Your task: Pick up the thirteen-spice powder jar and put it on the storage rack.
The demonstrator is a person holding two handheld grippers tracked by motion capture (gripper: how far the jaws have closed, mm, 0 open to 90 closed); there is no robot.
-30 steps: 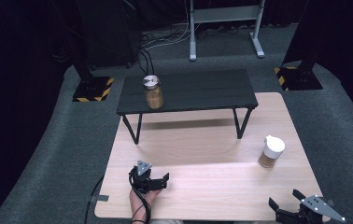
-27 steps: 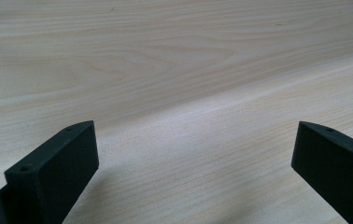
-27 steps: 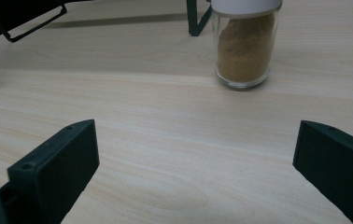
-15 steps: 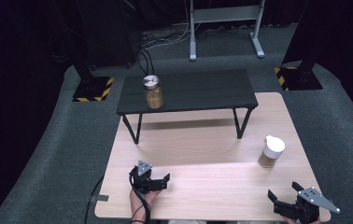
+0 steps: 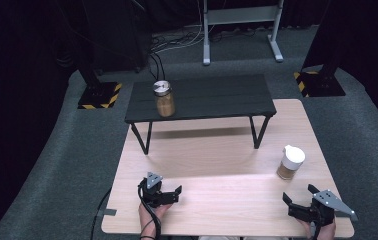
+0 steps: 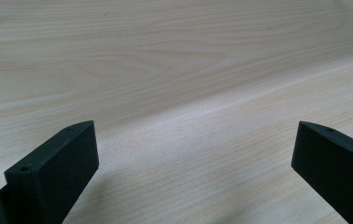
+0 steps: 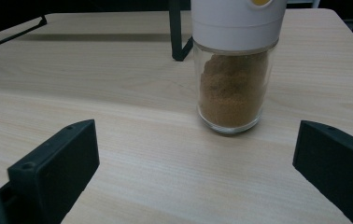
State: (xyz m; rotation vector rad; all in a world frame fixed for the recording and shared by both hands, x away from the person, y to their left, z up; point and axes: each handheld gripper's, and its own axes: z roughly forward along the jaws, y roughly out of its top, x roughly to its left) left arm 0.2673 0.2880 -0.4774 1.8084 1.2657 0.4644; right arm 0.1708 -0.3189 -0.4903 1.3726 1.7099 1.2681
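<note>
Jaws of my right gripper (image 5: 299, 197) stand released, pointed at the white-lidded spice jar (image 5: 291, 162) that sits upright on the counter (image 5: 217, 165) near them, not touching. Left gripper (image 5: 169, 194) rests low over bare wood, well apart from the jar, released too.

Black grippers (image 5: 299, 205), blocky jaws, seemingly grey plate
</note>
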